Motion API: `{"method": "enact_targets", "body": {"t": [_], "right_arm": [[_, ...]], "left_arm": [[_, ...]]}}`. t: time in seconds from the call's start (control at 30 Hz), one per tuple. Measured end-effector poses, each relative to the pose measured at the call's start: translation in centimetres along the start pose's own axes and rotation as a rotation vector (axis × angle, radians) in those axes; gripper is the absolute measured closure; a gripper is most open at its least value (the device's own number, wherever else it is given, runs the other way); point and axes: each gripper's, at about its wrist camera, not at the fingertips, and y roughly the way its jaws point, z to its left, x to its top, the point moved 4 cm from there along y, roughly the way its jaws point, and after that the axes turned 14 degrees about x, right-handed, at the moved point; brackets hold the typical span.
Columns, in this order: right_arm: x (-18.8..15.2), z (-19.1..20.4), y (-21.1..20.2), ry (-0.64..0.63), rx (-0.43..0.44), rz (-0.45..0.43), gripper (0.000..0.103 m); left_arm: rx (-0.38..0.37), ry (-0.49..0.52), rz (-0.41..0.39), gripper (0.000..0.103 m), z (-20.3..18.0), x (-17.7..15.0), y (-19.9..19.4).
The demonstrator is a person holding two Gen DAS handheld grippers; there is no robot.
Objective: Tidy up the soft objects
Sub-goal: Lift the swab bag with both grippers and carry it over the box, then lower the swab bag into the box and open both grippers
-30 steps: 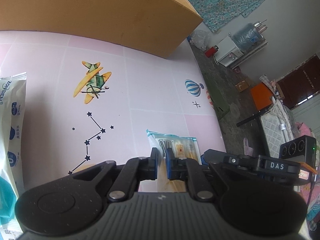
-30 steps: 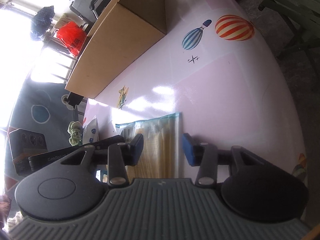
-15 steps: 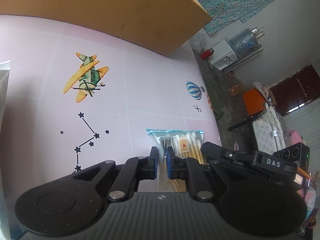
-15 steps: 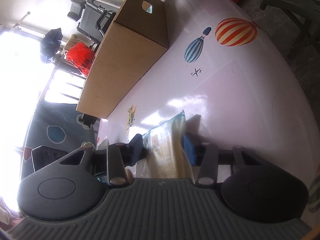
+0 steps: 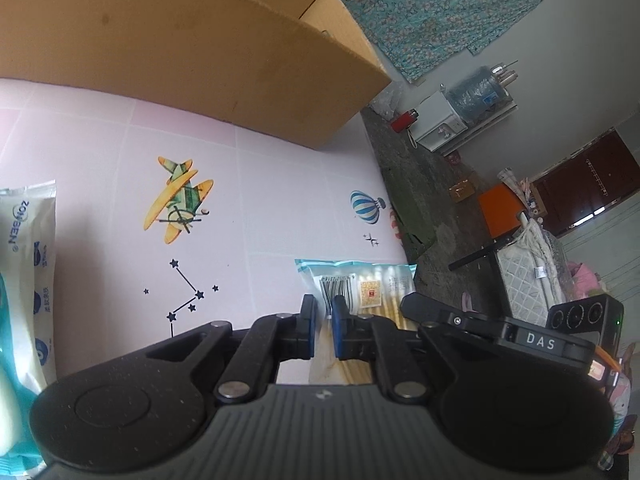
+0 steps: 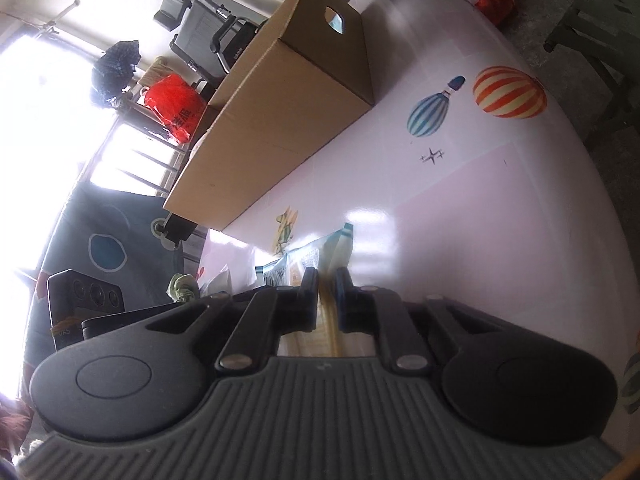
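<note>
My right gripper (image 6: 327, 280) has just finished closing — a second ago its jaws stood wide around the flat clear plastic packet of cotton swabs (image 5: 362, 286), and now they pinch its near edge, the film folding up between them. My left gripper (image 5: 323, 312) stays clamped on the same packet's other side, as before. So I judge both grips are set and the packet can lift off the pink printed mat (image 5: 260, 184) toward the open brown cardboard box (image 6: 280, 120) beyond — the white tissue pack (image 5: 24, 260) waits at the left.
</note>
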Motion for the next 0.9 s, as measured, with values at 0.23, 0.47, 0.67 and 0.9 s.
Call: {"method": "enact_targets", "body": {"t": [0.23, 0.47, 0.67, 0.9], "right_arm": [[5.9, 8.1, -0.1, -0.156, 0.090, -0.084, 0.096], [17.1, 12.9, 5.0, -0.294, 0.067, -0.130, 0.096], [25.7, 11.7, 12.7, -0.314, -0.082, -0.104, 0.097], [29.7, 7.6, 21.5, -0.324, -0.301, 0.035, 0.098]], "left_arm": [[-0.045, 0.007, -0.125, 0.095, -1.1, 5.9, -6.6], [0.006, 0.075, -0.277, 0.094, -2.6, 17.6, -8.2], [0.161, 0.137, -0.339, 0.095, -3.1, 26.0, -3.3], [0.230, 0.113, -0.212, 0.095, -0.9, 29.7, 4.3]]}}
